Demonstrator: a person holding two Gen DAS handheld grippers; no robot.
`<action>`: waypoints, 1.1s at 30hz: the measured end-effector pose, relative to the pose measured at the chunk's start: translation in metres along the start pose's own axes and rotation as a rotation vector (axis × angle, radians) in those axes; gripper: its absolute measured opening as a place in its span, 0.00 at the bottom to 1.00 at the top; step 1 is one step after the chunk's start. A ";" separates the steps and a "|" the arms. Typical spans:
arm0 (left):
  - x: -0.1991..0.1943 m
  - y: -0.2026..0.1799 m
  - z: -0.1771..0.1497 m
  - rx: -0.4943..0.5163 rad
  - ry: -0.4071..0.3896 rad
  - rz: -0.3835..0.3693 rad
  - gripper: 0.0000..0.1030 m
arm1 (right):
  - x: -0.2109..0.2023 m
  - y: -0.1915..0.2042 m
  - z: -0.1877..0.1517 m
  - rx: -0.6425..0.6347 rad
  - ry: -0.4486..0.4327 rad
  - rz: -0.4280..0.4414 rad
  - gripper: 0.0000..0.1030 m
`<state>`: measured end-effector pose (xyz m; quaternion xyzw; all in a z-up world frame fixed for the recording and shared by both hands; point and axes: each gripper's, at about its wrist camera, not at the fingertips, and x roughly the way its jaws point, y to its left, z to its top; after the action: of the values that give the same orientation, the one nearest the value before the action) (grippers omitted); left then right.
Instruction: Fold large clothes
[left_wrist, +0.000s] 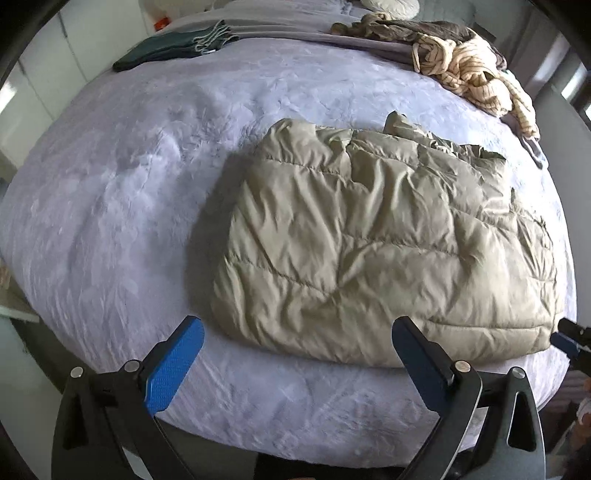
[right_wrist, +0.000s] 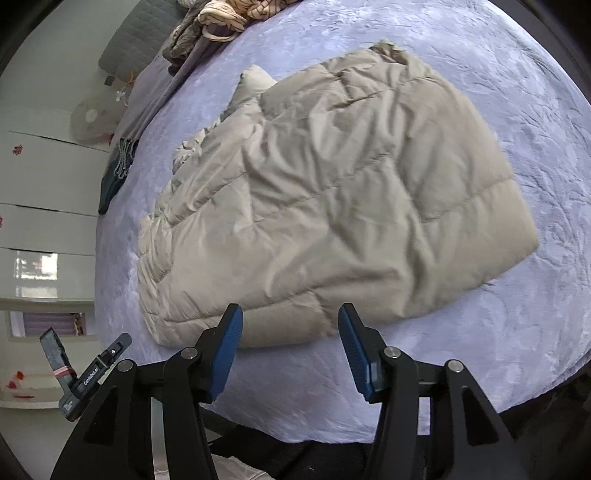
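Note:
A beige quilted puffer jacket (left_wrist: 380, 240) lies folded into a rough rectangle on the lavender bed cover (left_wrist: 122, 192). My left gripper (left_wrist: 295, 328) is open and empty, hovering just short of the jacket's near edge. In the right wrist view the same jacket (right_wrist: 332, 195) fills the middle, on the bed cover (right_wrist: 517, 332). My right gripper (right_wrist: 290, 314) is open and empty, its tips at the jacket's near hem. The right gripper's tip (left_wrist: 569, 338) shows at the jacket's right corner in the left wrist view.
A pile of cream and brown clothes (left_wrist: 461, 62) lies at the far right of the bed. A folded dark green garment (left_wrist: 173, 48) lies at the far left. White drawers (right_wrist: 40, 192) stand beside the bed. The left gripper's body (right_wrist: 92, 373) shows at lower left.

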<state>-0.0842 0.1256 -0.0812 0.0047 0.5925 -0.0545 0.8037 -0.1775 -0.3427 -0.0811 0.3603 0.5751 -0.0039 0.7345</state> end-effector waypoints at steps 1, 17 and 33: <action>0.002 0.002 0.003 0.016 -0.001 0.009 0.99 | 0.003 0.005 0.000 0.005 -0.002 -0.002 0.56; 0.040 0.039 0.048 0.078 0.055 -0.028 0.99 | 0.045 0.081 0.000 -0.022 -0.003 -0.083 0.84; 0.081 0.042 0.066 0.105 0.135 -0.117 0.99 | 0.078 0.117 -0.002 -0.078 0.009 -0.183 0.87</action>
<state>0.0058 0.1558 -0.1410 0.0160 0.6410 -0.1319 0.7560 -0.1031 -0.2232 -0.0863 0.2773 0.6084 -0.0469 0.7421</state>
